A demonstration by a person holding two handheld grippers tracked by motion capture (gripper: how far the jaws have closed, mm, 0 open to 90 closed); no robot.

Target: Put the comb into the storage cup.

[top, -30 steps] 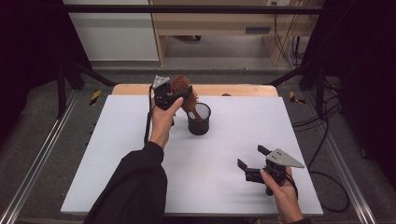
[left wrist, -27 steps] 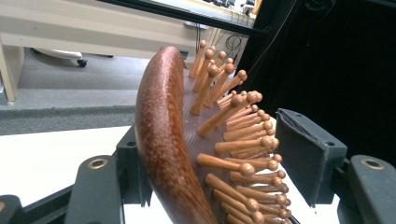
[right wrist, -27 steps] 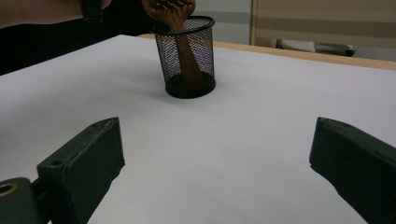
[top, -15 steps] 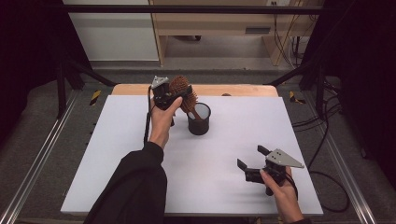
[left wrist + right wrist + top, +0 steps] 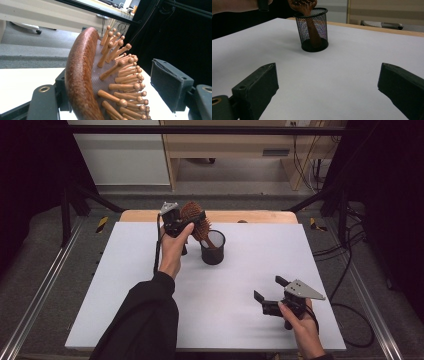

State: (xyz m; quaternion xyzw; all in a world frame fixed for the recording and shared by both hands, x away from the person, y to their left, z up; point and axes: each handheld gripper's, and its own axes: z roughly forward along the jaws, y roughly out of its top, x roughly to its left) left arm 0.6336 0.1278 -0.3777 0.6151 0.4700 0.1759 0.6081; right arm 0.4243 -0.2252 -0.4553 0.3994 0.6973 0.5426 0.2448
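Observation:
A brown wooden hairbrush (image 5: 191, 210) stands with its handle in a black mesh cup (image 5: 212, 247) at the back middle of the white table (image 5: 125, 285). My left gripper (image 5: 199, 219) is at the brush head, and its jaws have just been opening. In the left gripper view the brush head (image 5: 82, 75) lies between the jaws. The right pad (image 5: 170, 82) stands clear of the wooden bristles. My right gripper (image 5: 267, 287) hovers open and empty near the table's front right. From the right gripper view the cup (image 5: 312, 30) with the brush handle (image 5: 313, 32) stands ahead of the right gripper (image 5: 327, 82).
A wooden strip (image 5: 250, 216) runs along the table's back edge. Metal rails (image 5: 45, 285) flank the table on both sides. Cables (image 5: 350, 270) trail on the floor at the right. A pale wooden bench (image 5: 235, 145) stands beyond the table.
The left gripper's jaws look a little wider around the brush head. Both hands keep their places, and the brush stays in the cup.

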